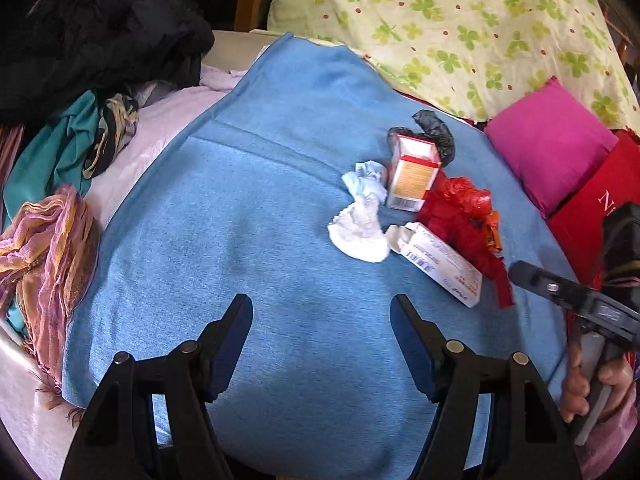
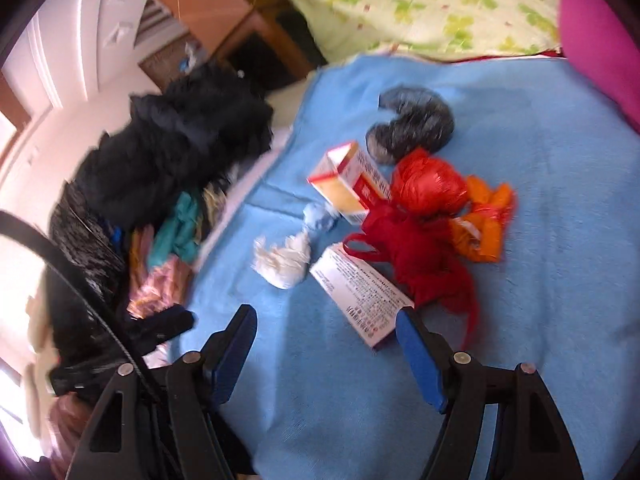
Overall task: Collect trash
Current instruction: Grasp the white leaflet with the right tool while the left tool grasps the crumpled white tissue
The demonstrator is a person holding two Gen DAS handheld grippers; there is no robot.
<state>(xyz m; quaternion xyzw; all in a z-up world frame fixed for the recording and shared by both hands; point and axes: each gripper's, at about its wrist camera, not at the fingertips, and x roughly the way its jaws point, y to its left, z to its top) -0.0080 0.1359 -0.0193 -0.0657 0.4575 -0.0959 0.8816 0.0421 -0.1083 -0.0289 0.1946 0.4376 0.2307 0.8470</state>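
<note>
Left wrist view shows my left gripper (image 1: 321,338) wide and empty above the blue blanket (image 1: 240,220), my right gripper (image 2: 326,346) likewise wide, the trash pile, white box (image 2: 362,294), red bag (image 2: 424,248), crumpled tissue (image 1: 360,224), lying far right.

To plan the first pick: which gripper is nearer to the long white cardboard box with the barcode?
Right. The right gripper almost touches the long white cardboard box; the left gripper hovers apart.
</note>
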